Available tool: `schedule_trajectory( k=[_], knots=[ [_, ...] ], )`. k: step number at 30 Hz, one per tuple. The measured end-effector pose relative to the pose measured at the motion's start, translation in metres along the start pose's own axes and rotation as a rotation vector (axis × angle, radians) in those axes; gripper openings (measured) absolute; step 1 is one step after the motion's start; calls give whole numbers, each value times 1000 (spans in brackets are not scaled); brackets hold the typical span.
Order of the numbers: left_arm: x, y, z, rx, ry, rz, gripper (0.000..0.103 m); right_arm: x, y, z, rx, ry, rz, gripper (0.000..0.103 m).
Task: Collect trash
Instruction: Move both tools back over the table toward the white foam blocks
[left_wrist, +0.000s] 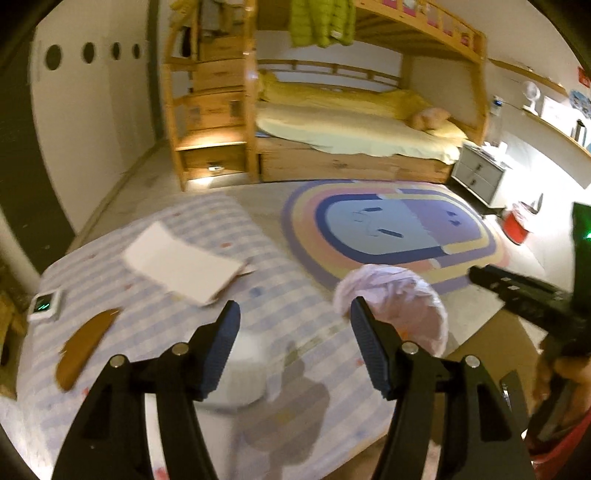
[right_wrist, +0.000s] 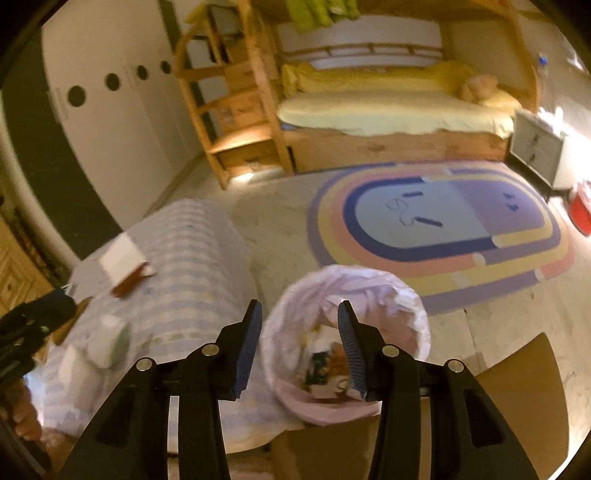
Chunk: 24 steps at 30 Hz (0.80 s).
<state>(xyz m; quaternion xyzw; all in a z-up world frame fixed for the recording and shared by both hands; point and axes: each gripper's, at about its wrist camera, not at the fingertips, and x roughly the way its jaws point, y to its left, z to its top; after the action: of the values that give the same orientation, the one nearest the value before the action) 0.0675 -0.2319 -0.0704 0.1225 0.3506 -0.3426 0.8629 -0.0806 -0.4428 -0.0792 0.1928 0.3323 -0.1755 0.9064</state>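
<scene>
My left gripper (left_wrist: 293, 321) is open and empty above a table with a striped cloth (left_wrist: 280, 280). A white crumpled piece of trash (left_wrist: 245, 373) lies on the cloth just below and between its fingers; it also shows in the right wrist view (right_wrist: 109, 341). A bin with a pink liner (left_wrist: 397, 306) stands past the table's right edge. My right gripper (right_wrist: 299, 325) is open and empty right above that bin (right_wrist: 369, 291), which holds some trash (right_wrist: 325, 365). The right gripper also shows at the right edge of the left wrist view (left_wrist: 517, 291).
On the cloth lie a white booklet (left_wrist: 183, 264), a brown curved piece (left_wrist: 86, 345) and a small white device with a green display (left_wrist: 44, 304). Beyond are a colourful oval rug (left_wrist: 391, 229), a wooden bunk bed (left_wrist: 354, 122), a grey drawer unit (left_wrist: 478, 177) and a red bin (left_wrist: 517, 225).
</scene>
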Motion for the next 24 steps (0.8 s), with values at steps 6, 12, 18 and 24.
schedule_trajectory(
  k=[6,12,18,24],
  knots=[
    [-45,50,-20,-64,-34,116,62,-28,55,-7,-92,-24,87,45],
    [-73,94,-52,-140,-31,219,68,-32,104,-15,-174,-7,172,42],
    [-63,108,-91,-223,49,215,68,-24,143,-27,-245,21,206,27],
    [-33,78,-105,-185,108,140,70,-25,157,-31,-273,21,209,27]
  ],
)
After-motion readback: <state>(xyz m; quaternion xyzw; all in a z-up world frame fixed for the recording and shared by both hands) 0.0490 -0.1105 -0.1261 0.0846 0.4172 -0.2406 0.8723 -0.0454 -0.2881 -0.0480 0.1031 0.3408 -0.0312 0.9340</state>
